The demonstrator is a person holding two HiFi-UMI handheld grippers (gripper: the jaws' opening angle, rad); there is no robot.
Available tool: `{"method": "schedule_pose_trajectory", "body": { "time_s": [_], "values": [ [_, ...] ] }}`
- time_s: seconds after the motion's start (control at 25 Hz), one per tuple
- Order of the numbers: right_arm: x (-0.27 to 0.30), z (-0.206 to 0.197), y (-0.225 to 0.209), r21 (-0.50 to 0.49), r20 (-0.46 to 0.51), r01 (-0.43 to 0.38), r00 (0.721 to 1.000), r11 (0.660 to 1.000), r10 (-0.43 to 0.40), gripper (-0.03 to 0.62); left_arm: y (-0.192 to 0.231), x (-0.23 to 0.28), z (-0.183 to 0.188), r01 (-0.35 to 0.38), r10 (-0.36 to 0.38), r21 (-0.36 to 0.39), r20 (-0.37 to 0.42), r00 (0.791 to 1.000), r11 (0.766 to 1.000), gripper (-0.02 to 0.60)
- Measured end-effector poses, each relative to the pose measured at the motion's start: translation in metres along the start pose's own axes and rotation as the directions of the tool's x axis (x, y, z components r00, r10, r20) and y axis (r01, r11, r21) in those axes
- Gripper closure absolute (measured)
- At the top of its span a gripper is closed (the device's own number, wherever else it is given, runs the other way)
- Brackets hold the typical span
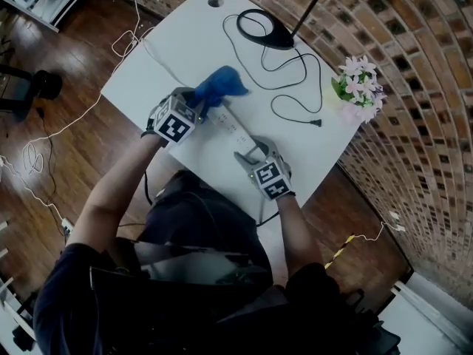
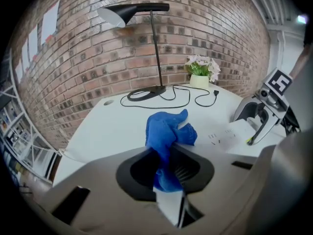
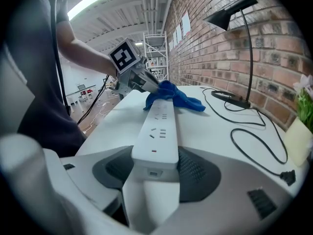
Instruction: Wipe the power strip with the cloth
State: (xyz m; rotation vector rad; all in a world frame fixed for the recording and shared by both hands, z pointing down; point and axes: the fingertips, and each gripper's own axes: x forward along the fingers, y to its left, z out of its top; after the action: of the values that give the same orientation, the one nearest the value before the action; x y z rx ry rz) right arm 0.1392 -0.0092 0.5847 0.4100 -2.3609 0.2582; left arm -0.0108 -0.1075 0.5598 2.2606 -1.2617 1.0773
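Right now the left gripper (image 2: 168,166) is clamped on a blue cloth (image 2: 167,131), which lies bunched over the far end of the white power strip (image 1: 230,129). The right gripper (image 3: 155,173) has its jaws spread wide, pads against both sides of the strip's near end, close to the tabletop's (image 1: 185,50) near edge. Farther off, a black lamp (image 1: 264,29) sits by the far corner and flowers (image 1: 360,83) at the right edge.
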Motion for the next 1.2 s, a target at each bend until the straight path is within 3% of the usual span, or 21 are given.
{"method": "schedule_pose_trajectory", "body": {
  "time_s": [0.08,0.24,0.52,0.68,0.8,0.88,1.2],
  "values": [
    [0.001,0.000,0.001,-0.003,0.000,-0.003,1.000,1.000,0.003,0.322,-0.005,-0.005,0.005,-0.019,0.019,0.038,0.004,1.000,0.999,0.506],
    [0.001,0.000,0.001,-0.012,0.001,-0.009,1.000,1.000,0.009,0.322,-0.013,-0.009,0.009,-0.028,0.028,0.017,-0.012,1.000,0.999,0.506],
    [0.000,-0.002,0.001,-0.038,0.005,-0.021,1.000,0.999,0.021,0.319,-0.033,-0.007,0.016,0.021,-0.015,0.076,-0.078,0.997,0.997,0.508],
    [0.001,-0.002,0.003,-0.049,0.009,-0.022,1.000,0.999,0.022,0.318,-0.040,-0.006,0.013,-0.010,0.017,0.066,-0.095,0.995,0.998,0.508],
    [0.001,-0.001,0.004,-0.051,0.011,-0.021,1.000,0.998,0.022,0.316,-0.064,-0.005,0.017,0.016,-0.007,0.083,-0.097,0.995,0.996,0.508],
    [0.001,0.000,0.004,-0.053,0.011,-0.022,1.000,0.998,0.023,0.316,-0.075,-0.001,0.016,-0.006,0.017,0.098,-0.118,0.993,0.995,0.508],
    [0.002,0.001,0.007,-0.068,0.017,-0.023,1.000,0.997,0.024,0.315,-0.093,0.000,0.016,-0.028,0.036,0.063,-0.131,0.991,0.998,0.508]
  ]
}}
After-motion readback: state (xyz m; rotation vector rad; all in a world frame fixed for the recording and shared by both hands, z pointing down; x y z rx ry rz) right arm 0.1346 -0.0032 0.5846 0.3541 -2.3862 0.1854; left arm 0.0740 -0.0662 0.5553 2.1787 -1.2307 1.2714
